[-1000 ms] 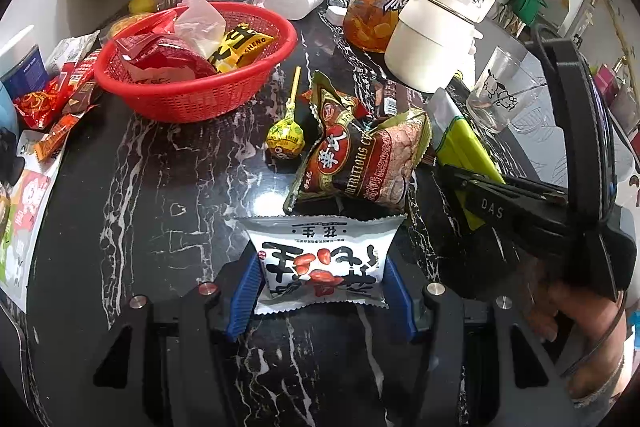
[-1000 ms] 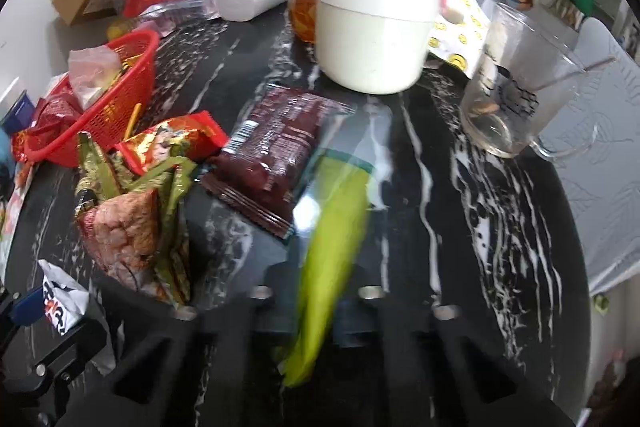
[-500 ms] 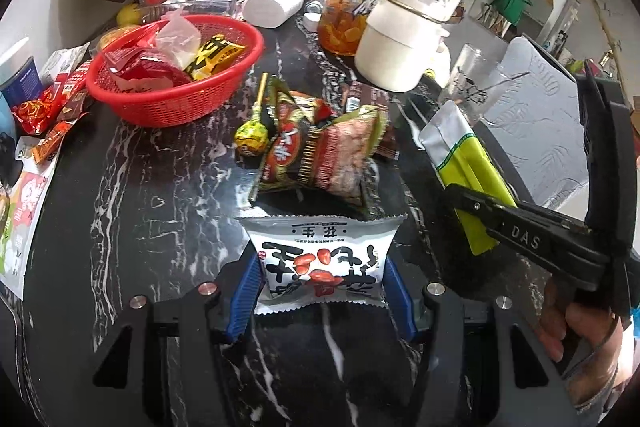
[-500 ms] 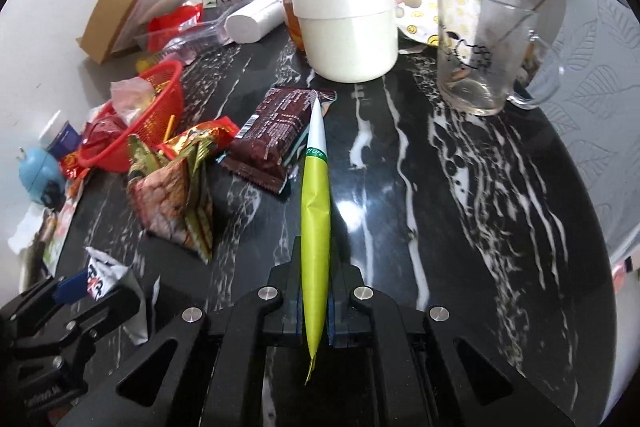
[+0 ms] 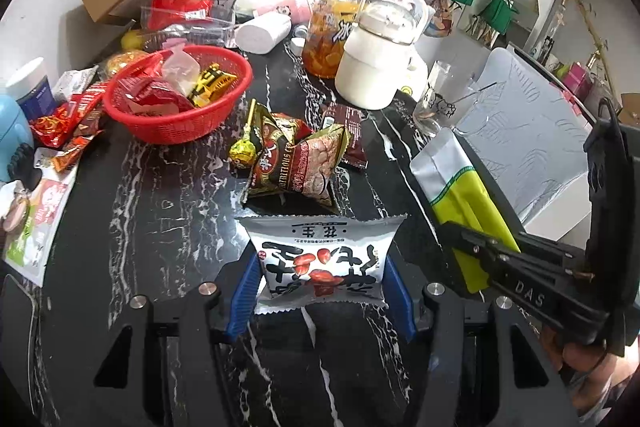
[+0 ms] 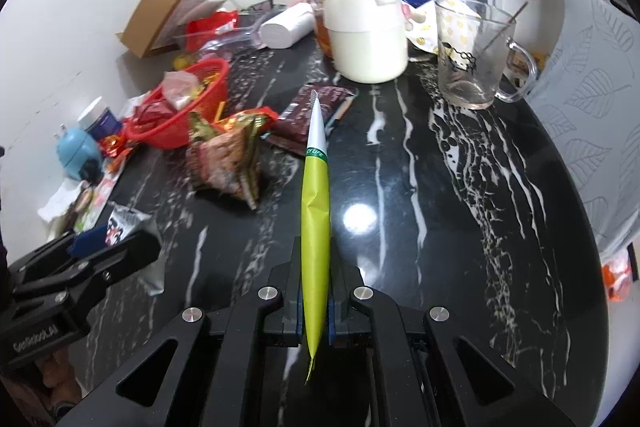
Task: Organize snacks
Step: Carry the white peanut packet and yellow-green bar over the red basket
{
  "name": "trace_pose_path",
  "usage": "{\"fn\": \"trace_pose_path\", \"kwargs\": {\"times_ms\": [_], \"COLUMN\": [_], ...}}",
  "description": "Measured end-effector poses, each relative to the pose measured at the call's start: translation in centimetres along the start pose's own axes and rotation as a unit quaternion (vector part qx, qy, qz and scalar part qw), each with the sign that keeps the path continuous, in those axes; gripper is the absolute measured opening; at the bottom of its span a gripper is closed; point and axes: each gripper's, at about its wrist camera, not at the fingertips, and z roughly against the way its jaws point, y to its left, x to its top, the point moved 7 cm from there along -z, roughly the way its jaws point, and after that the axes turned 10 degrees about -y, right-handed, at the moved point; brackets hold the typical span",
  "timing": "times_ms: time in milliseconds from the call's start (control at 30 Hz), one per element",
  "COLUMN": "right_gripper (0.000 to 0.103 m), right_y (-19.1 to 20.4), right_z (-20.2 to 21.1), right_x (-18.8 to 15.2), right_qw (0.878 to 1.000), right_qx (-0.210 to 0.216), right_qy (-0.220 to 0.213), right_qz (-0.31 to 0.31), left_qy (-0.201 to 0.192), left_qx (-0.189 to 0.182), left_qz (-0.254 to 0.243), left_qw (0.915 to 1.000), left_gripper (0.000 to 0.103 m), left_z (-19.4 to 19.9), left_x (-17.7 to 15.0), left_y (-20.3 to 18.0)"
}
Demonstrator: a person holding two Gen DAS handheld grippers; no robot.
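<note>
Snacks are held in both grippers above the black marble table (image 5: 160, 227): a white peanut packet (image 5: 322, 261) is pinched between the blue pads of the left gripper (image 5: 322, 291), and a thin yellow-green pouch (image 6: 316, 227) is clamped edge-on in the right gripper (image 6: 316, 311). The red basket (image 5: 180, 127) sits toward the table's far left edge, behind a loose lollipop (image 5: 243, 151) and a brown snack bag (image 5: 298, 167). Since each packet is gripped only by slick, puffy film, either could be dropped short of the basket — or the loose snacks could be swept aside if the packets are carried low.

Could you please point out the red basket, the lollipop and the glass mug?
red basket (image 5: 180, 125), left wrist view, on its front wall.
lollipop (image 5: 243, 152), left wrist view, on its wrapped head.
glass mug (image 6: 468, 55), right wrist view, on its side wall.
</note>
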Motion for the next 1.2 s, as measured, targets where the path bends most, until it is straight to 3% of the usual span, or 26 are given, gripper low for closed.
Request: {"fn": "trace_pose_path", "kwargs": {"times_ms": [467, 767, 1200], "right_gripper": [0.007, 0.007, 0.007], "right_y": [6.1, 9.5, 12.0], "right_z": [4.2, 4.8, 2.7], "right_x": [-1.3, -1.1, 3.5], "right_qw": [0.997, 0.993, 0.986], "right_qx": [0.054, 0.095, 0.123], "right_qy": [-0.022, -0.028, -0.04], "right_qz": [0.046, 0.071, 0.104], "left_qy": [-0.045, -0.075, -0.104], "left_qx": [0.026, 0.05, 0.058], "left_qz": [0.022, 0.036, 0.043], "left_qw": [0.9984, 0.9952, 0.992], "left_gripper": [0.056, 0.056, 0.056], "left_z": [5.6, 8.0, 7.0], "left_x": [-0.2, 1.2, 5.9], "left_y": [2.2, 4.5, 7.0]}}
